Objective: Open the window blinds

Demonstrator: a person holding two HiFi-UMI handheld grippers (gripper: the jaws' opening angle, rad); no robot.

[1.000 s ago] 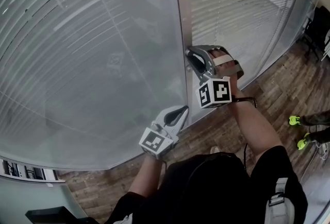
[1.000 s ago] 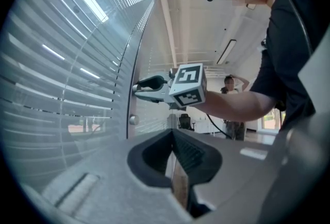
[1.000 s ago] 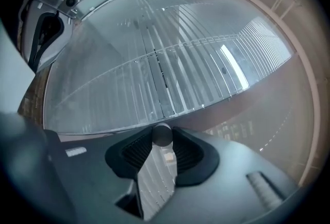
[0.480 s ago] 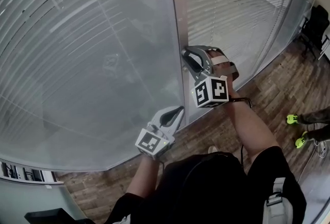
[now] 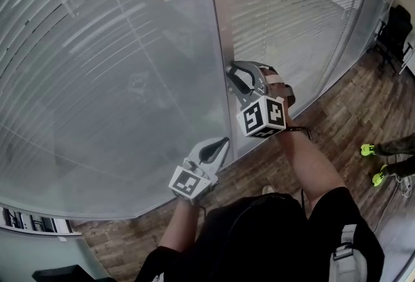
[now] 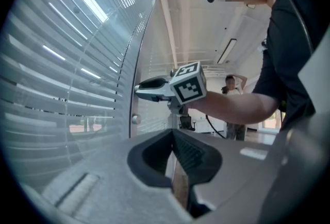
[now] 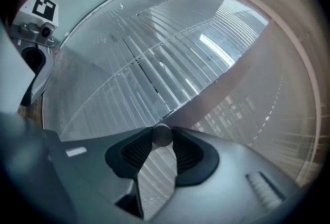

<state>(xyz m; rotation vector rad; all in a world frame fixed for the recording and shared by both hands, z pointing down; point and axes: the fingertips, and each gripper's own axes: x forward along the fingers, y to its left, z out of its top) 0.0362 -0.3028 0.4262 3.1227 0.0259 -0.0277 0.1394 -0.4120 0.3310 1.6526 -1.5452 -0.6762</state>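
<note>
My right gripper point(image 7: 163, 140) clamps the round knob point(image 7: 162, 134) between its jaws; I should roll squarely about its axis, grip firm. My left gripper point(image 6: 173, 134) is closed, empty.

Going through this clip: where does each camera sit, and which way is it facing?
Head view: on the person's head, looking steeply down at the blinds behind glass; shows the left gripper, right gripper and torso.
Left gripper view: on the left gripper, looking along the glass; its shut jaws below, right forearm ahead.
Right gripper view: on the right gripper, facing the glass; its jaws clamp a knob.
Shared: each gripper view shows the other gripper; all three show the blinds.
</note>
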